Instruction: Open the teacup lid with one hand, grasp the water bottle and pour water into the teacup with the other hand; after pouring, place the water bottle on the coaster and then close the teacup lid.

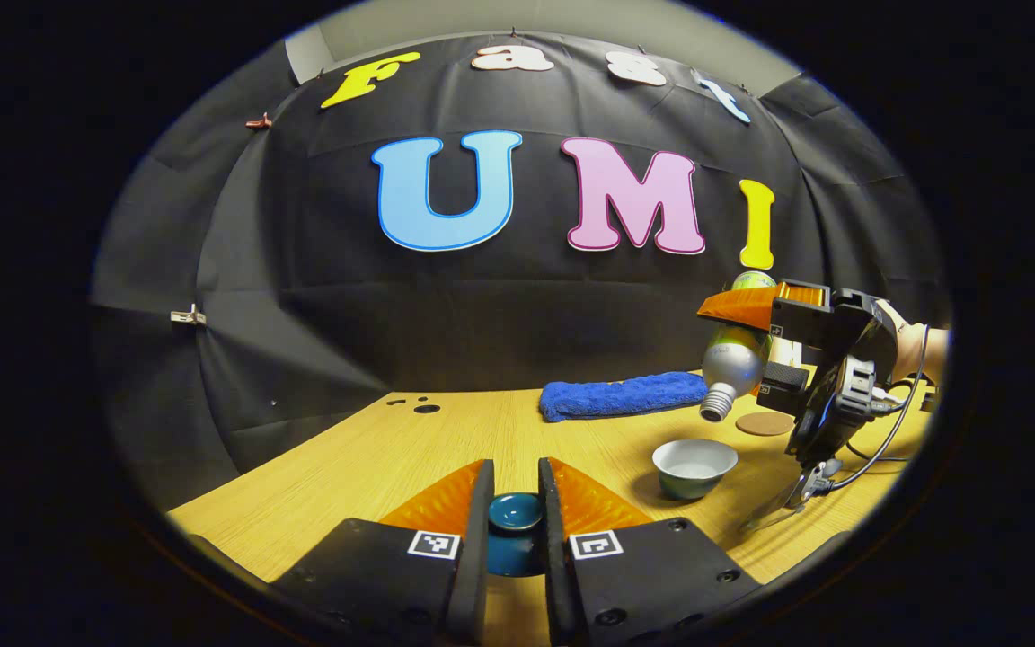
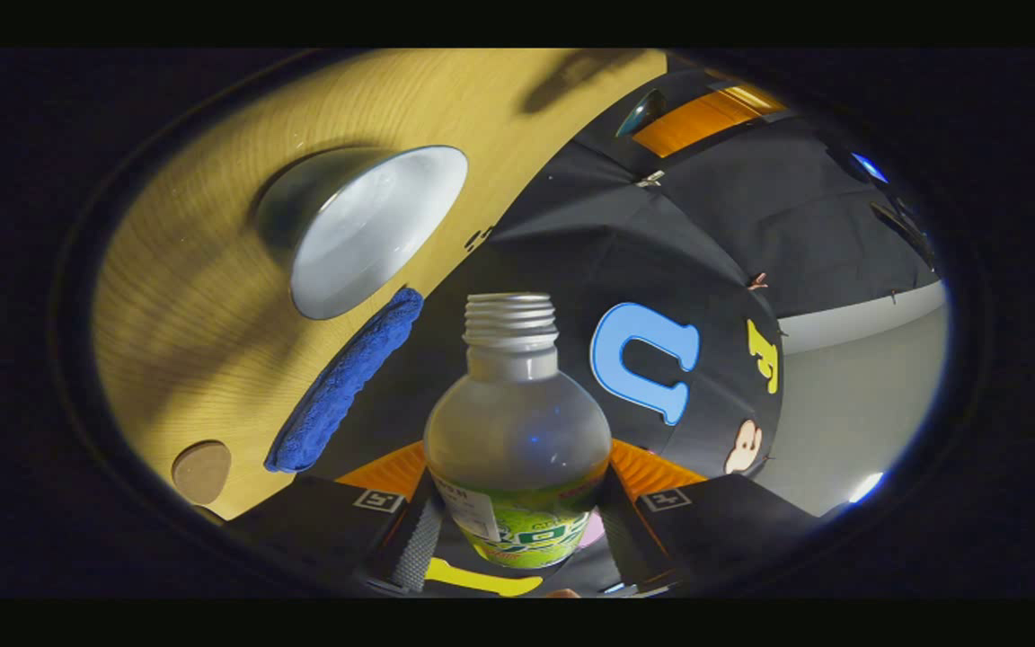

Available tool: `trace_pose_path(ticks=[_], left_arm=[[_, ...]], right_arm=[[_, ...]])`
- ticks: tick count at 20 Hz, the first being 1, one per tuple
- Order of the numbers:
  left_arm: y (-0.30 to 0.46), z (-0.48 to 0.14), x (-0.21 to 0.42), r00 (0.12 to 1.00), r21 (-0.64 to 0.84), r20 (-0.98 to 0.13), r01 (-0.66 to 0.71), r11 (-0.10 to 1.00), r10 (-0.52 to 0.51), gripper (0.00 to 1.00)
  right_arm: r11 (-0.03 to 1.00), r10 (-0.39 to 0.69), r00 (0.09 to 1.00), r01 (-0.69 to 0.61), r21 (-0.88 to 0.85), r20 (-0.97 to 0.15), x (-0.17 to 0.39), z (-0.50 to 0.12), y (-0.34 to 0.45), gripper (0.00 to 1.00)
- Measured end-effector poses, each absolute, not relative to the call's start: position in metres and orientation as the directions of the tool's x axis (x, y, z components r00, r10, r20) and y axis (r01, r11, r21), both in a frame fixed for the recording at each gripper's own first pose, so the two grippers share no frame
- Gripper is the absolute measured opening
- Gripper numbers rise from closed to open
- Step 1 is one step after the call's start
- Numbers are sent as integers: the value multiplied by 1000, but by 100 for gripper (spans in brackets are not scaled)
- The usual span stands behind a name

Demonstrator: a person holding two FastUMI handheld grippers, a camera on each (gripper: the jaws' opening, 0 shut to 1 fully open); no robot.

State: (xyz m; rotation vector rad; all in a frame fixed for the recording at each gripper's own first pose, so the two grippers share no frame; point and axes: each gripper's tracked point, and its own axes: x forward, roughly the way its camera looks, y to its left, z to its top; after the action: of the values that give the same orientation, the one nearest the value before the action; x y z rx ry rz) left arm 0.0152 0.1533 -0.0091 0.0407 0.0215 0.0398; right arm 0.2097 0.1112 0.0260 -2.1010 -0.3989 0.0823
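Two risks stand out for you, and the larger is at the bottle (image 2: 517, 422). Your right tool (image 2: 517, 503) has both fingers pressed on its labelled body and holds it tipped steeply, uncapped mouth down and aimed toward the cup (image 1: 694, 466). In the left gripper view the mouth hangs above and a little to the right of the cup's rim, well off it, so I judge a stream could fall on the desk (image 1: 374, 467) if you tip further without lining up first. The body is smooth and rounded; a loose hold could let it turn or slide between the fingers. I cannot tell whether water is running, nor how much is inside.

The smaller risk is the lid (image 1: 515, 521). Your left tool (image 1: 515, 503) has its fingers nearly together on either side of the dark blue lid, low over the near desk edge and well apart from the cup. I take it as gripped, though the contact is hard to see. Slackening there could drop it, and it looks like something that would chip.

Counted from largest to smallest: one desk, two tools, one blue towel (image 1: 621, 395) along the back of the desk, one bottle, one open cup, one round coaster (image 1: 764, 422) lying bare behind the cup and just beside the towel's end, one lid.
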Motion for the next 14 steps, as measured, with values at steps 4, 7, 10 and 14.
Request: trace_pose_path(ticks=[4,7,10,14], left_arm=[[154,-9,15,999,41,-23,-45,998,46,30],[155,-10,15,998,42,-26,-49,998,50,30],[156,-10,15,998,42,-29,-57,997,59,30],[158,-11,14,996,41,-37,-75,996,76,30]], right_arm=[[-424,281,953,229,-876,114,208,34,102,76],[-311,211,974,151,-939,87,215,32,82,80],[-137,132,990,71,-988,53,210,23,62,80],[134,34,999,33,-990,38,206,35,34,80]])
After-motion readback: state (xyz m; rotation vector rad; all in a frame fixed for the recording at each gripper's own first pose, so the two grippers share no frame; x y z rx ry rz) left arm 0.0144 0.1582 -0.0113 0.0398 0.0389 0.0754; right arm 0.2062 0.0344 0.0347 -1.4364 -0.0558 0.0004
